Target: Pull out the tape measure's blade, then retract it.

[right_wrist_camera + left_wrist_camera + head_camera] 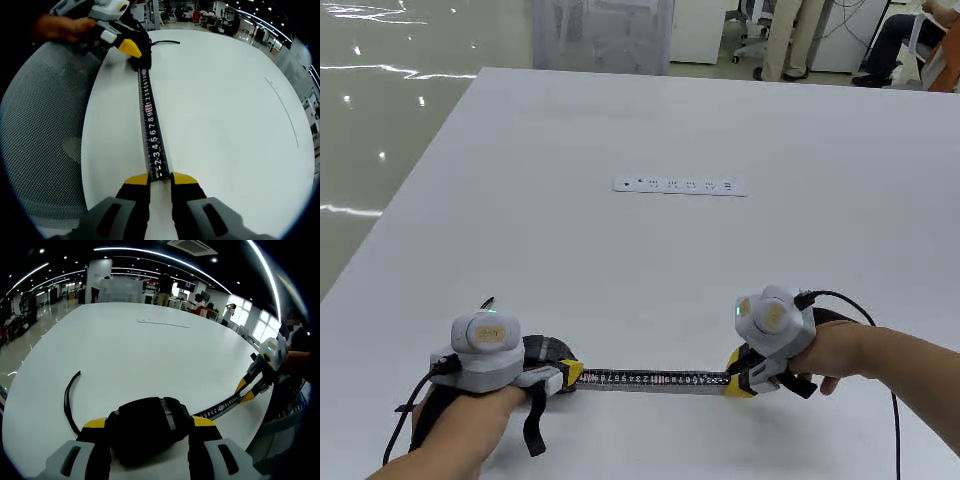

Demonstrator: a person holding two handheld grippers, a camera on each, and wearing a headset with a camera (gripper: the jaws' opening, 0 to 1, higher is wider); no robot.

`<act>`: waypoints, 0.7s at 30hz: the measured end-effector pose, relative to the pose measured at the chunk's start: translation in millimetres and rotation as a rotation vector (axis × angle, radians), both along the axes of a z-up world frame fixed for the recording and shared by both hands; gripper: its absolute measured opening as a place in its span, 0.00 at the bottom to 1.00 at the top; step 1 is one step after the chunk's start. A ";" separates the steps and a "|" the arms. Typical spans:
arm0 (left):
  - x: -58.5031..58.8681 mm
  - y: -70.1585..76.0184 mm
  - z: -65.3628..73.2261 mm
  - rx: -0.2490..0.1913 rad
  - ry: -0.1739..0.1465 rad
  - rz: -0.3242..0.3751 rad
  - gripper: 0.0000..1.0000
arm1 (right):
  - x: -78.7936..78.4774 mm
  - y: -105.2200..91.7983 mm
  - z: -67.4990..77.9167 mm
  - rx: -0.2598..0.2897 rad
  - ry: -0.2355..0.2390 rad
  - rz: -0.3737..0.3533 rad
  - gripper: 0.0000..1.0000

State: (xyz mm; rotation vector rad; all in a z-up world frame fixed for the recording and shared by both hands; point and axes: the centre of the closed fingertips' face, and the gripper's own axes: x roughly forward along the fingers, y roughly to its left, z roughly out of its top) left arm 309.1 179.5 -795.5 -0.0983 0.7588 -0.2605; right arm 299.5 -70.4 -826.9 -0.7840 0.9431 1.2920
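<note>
Tape measure case (pixel 147 432), black, sits low centre in the left gripper view. The left gripper (pixel 150 422) is clamped on its two sides, yellow tips against it. Blade (pixel 150 115) is drawn out flat on the white table (pixel 620 260), along the bottom of the head view, across to the right gripper (pixel 160 179) — jaws pinching the blade's end by the lowest numbers. Black strap (pixel 67 400) curls on the table left of the case. Power strip (pixel 680 186) lies mid-frame in the head view, well apart.
</note>
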 end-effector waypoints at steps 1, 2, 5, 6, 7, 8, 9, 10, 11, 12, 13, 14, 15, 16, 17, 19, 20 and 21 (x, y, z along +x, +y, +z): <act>0.0 -0.1 0.1 0.000 0.000 0.000 0.59 | 0.1 0.8 -0.1 0.000 -0.003 0.003 0.14; 0.0 -0.2 0.1 0.000 0.000 0.000 0.59 | 0.1 1.3 -0.2 0.000 -0.004 0.003 0.14; 0.1 -0.4 0.1 0.000 -0.001 0.000 0.59 | -0.1 3.5 -0.5 -0.002 -0.006 0.006 0.14; 0.0 -0.5 0.1 0.000 0.000 -0.001 0.59 | -0.2 4.3 -0.5 -0.002 -0.008 0.009 0.14; 0.0 -0.6 0.1 0.000 -0.001 -0.001 0.59 | 0.0 4.8 -0.7 -0.001 -0.007 0.009 0.14; 0.0 -0.6 0.0 0.000 0.000 -0.001 0.59 | 0.5 5.5 -1.0 -0.001 -0.007 0.008 0.14; 0.1 -0.6 0.0 0.000 0.000 -0.001 0.59 | 0.5 6.2 -0.9 -0.001 -0.008 0.009 0.14; 0.1 -0.6 0.0 0.000 0.000 -0.001 0.59 | 0.3 7.0 -0.7 -0.001 -0.007 0.009 0.14; 0.1 -0.7 -0.1 -0.001 0.000 -0.001 0.59 | 0.6 7.8 -1.0 0.000 -0.007 0.008 0.14; 0.2 -0.7 -0.1 -0.002 0.000 0.000 0.59 | 0.7 8.4 -1.1 0.000 -0.007 0.008 0.14; 0.2 -0.6 -0.2 -0.003 0.001 0.001 0.59 | 0.8 9.5 -0.9 0.000 -0.007 0.008 0.14; 0.2 -0.4 -0.2 -0.003 0.001 0.001 0.59 | 1.0 10.1 -0.9 0.000 -0.008 0.006 0.14; 0.2 -0.3 -0.2 -0.004 0.001 0.001 0.59 | 0.9 10.9 -0.7 0.001 -0.008 0.006 0.14; 0.3 -0.3 -0.2 -0.003 0.001 0.001 0.59 | 0.8 12.2 -0.4 0.002 -0.008 0.006 0.14; 0.3 -0.4 -0.3 -0.003 0.001 0.000 0.59 | 0.7 12.9 -0.4 0.003 -0.007 0.005 0.14; 0.2 -0.4 -0.3 -0.003 0.001 -0.001 0.59 | 0.6 14.8 -0.4 0.006 -0.007 0.005 0.14; 0.2 -0.4 -0.3 -0.003 0.001 -0.002 0.59 | 0.6 15.6 -0.3 0.007 -0.007 0.004 0.14; 0.2 -0.2 -0.4 -0.004 0.001 -0.002 0.59 | 0.5 17.1 -0.4 0.011 -0.005 0.002 0.14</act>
